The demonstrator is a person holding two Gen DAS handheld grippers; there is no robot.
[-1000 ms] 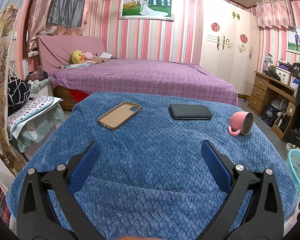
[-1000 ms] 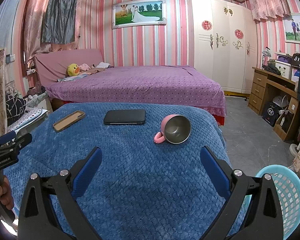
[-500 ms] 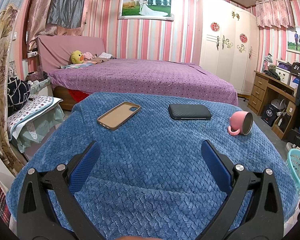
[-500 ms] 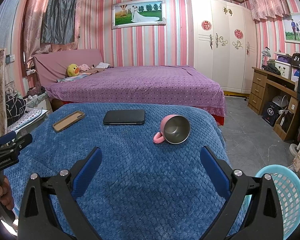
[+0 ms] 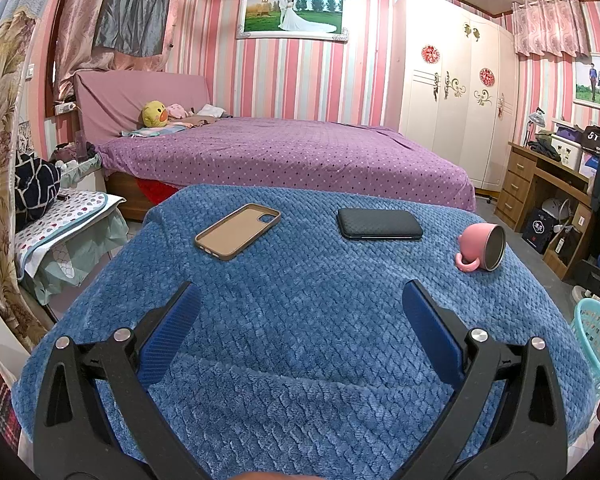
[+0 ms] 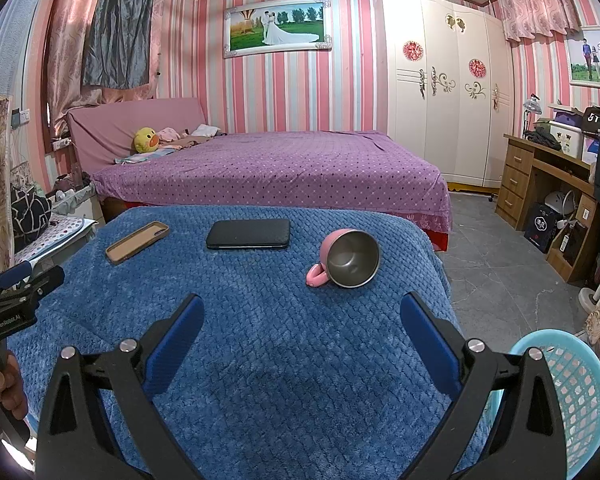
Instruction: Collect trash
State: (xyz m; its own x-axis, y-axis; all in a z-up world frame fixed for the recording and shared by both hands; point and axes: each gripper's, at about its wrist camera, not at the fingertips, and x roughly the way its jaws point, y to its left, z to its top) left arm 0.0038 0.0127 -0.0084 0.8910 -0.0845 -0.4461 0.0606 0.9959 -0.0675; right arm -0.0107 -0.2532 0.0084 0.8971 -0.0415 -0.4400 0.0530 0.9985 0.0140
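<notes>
On a table under a blue blanket [image 5: 300, 320] lie a tan phone case [image 5: 238, 237], a black phone [image 5: 380, 229] and a tipped pink cup [image 5: 482, 247] with a steel inside. My left gripper [image 5: 300, 308] hovers open over the near blanket, nothing between its fingers. My right gripper [image 6: 300, 312] is open too, short of the pink cup [image 6: 350, 259], with the black phone [image 6: 248, 234] and tan case [image 6: 137, 242] farther left. A light blue basket [image 6: 576, 392] stands on the floor at the table's right.
A purple bed [image 5: 284, 160] stands behind the table, a white wardrobe [image 5: 452, 88] and wooden desk [image 5: 540, 184] to the right. A stool with cloth [image 5: 60, 232] sits at left. The left gripper's body [image 6: 8, 300] and a hand show at the right wrist view's left edge.
</notes>
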